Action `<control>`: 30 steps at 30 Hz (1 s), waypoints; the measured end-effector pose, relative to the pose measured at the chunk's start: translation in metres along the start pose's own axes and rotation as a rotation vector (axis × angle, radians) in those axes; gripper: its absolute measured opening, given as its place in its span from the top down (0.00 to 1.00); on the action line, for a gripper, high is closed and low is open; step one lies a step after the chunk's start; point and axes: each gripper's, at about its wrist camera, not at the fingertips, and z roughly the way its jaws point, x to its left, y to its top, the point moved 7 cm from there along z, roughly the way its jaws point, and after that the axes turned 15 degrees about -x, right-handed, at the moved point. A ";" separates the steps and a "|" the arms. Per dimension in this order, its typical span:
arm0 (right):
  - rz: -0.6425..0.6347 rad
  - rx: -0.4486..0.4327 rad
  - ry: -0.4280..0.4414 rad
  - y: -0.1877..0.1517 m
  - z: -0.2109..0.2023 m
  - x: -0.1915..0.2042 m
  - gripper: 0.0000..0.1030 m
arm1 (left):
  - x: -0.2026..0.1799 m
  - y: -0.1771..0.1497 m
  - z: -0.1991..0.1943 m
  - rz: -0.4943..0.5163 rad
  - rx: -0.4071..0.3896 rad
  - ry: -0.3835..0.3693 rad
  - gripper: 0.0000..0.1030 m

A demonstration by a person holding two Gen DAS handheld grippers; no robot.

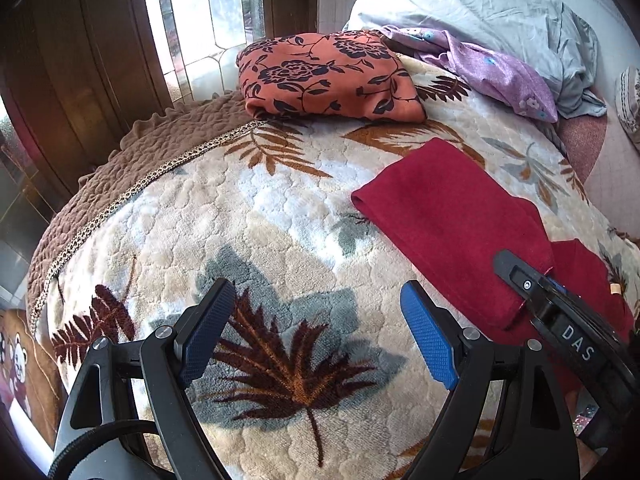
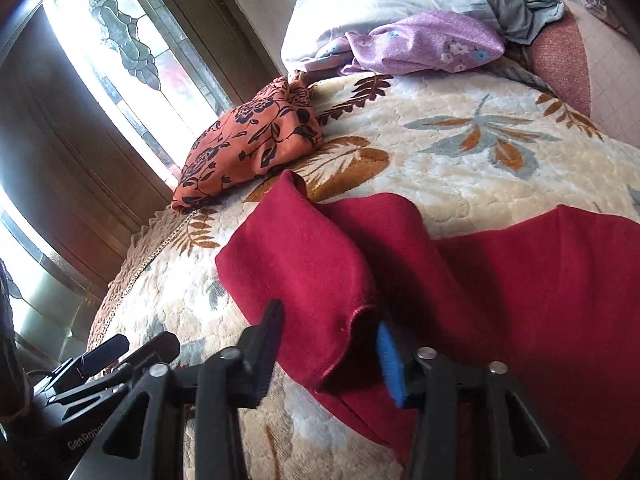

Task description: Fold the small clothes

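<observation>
A dark red garment (image 1: 448, 216) lies on the leaf-patterned blanket (image 1: 240, 220), one part folded over the rest. In the right wrist view the stitched hem of the red garment (image 2: 304, 264) sits between the fingers of my right gripper (image 2: 328, 320). The blue pad is at the fabric, while blanket shows between the black finger (image 2: 268, 352) and the cloth, so the pads do not clamp it. My left gripper (image 1: 316, 286) hovers open over bare blanket, left of the garment, with nothing between its fingers. The right gripper (image 1: 516, 272) shows at the garment's near edge.
A folded orange floral cloth (image 1: 328, 76) rests at the far side near the window (image 1: 208, 12). A purple floral cloth (image 1: 492, 68) and grey bedding (image 1: 480, 4) lie behind. The bed's brown ruffled edge (image 1: 120, 176) runs along the left.
</observation>
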 end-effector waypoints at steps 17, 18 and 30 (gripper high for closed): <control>-0.029 -0.256 -0.059 0.078 -0.198 -0.050 0.94 | -0.020 0.004 -0.018 0.034 -0.055 -0.003 0.17; -0.036 -0.261 -0.091 0.078 -0.215 -0.063 0.94 | -0.025 0.003 -0.019 0.046 -0.059 -0.009 0.17; 0.085 -0.119 -0.553 0.012 -0.287 -0.246 0.94 | -0.092 -0.022 -0.026 0.191 -0.054 -0.098 0.17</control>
